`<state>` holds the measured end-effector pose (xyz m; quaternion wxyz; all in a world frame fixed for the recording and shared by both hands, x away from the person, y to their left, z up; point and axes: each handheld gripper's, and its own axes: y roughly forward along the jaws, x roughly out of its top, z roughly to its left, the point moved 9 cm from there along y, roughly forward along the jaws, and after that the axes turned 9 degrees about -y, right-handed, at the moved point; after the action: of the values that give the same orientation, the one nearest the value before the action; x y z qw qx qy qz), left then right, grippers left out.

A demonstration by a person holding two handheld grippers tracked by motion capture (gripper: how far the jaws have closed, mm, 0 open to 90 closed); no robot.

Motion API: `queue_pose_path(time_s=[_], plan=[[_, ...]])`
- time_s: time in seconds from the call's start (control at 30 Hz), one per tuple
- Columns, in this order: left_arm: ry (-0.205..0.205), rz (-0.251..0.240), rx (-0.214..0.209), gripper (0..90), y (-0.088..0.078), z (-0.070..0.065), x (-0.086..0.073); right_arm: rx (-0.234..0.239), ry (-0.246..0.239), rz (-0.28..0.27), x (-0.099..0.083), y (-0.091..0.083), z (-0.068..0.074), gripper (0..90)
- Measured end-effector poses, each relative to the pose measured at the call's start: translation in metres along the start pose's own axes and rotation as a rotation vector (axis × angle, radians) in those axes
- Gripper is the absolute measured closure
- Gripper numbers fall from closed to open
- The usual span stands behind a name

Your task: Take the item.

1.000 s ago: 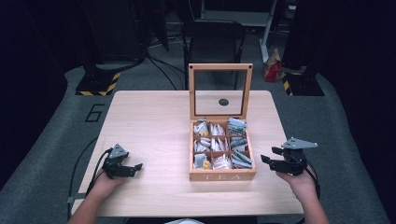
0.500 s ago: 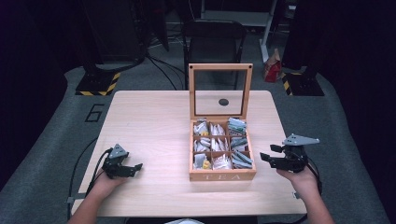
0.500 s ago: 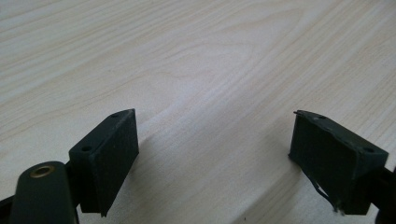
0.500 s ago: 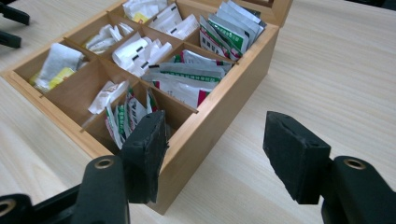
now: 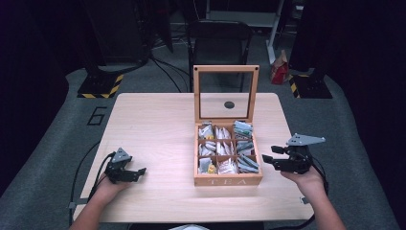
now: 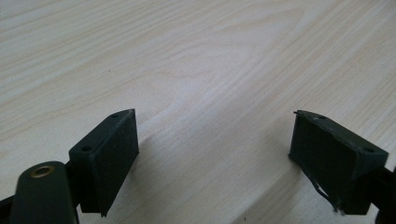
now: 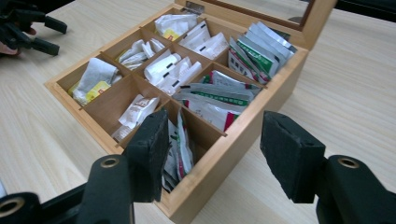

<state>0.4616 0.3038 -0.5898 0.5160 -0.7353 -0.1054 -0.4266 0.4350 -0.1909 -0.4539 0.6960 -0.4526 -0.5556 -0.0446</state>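
A wooden tea box [image 5: 228, 181] sits right of centre on a pale wooden table [image 5: 158, 120], its glass-paned lid [image 5: 226, 94] standing upright at the far edge. Nine compartments hold paper tea sachets [image 5: 220, 146], white ones on the left and in the middle, green-striped packets [image 7: 256, 47] along the right column. The right gripper [image 5: 268, 160], held in a hand [image 5: 306, 179] just beside the box's near right corner, points left toward the box wall; its jaws have just been closing a little yet stand apart with nothing between the pads, and in the right gripper view they frame the box's near right corner without touching it. The left gripper [image 5: 139, 173] rests low over bare table near the near left edge, well apart from the box, its jaws spread wide and gripping nothing; the left gripper view shows only wood grain between its pads [image 6: 117, 156]. Cables trail from both grippers off the near edge.
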Motion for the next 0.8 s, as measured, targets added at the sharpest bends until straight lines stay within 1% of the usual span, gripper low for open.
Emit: queue_pose_path(time_s=[0.07,0.2,0.37,0.5,0.57,0.63,0.67,0.8], plan=[[0.001,-0.001,0.000,14.9,0.000,0.000,0.000,0.006,-0.008,0.004,0.002,0.002,0.003,41.6],[0.001,0.000,0.000,14.9,0.000,0.000,0.000,0.016,-0.040,0.004,0.006,0.006,0.009,42.8],[0.001,-0.001,0.000,14.9,0.000,0.000,0.000,0.033,-0.061,0.008,0.008,0.012,0.016,45.7],[0.000,0.000,0.000,14.9,0.000,0.000,0.000,0.045,-0.069,0.013,0.008,0.016,0.019,47.6],[0.001,-0.001,0.000,14.9,0.000,0.000,0.000,0.051,-0.068,0.015,0.008,0.018,0.021,49.9],[0.001,-0.001,0.000,14.9,0.000,0.000,0.000,0.054,-0.083,0.014,0.008,0.020,0.022,50.8],[0.001,-0.001,0.000,14.9,0.000,0.000,0.000,0.053,-0.082,0.014,0.008,0.020,0.023,51.5],[0.001,0.000,0.000,14.9,0.000,0.000,0.000,0.057,-0.084,0.019,0.006,0.023,0.024,57.5]])
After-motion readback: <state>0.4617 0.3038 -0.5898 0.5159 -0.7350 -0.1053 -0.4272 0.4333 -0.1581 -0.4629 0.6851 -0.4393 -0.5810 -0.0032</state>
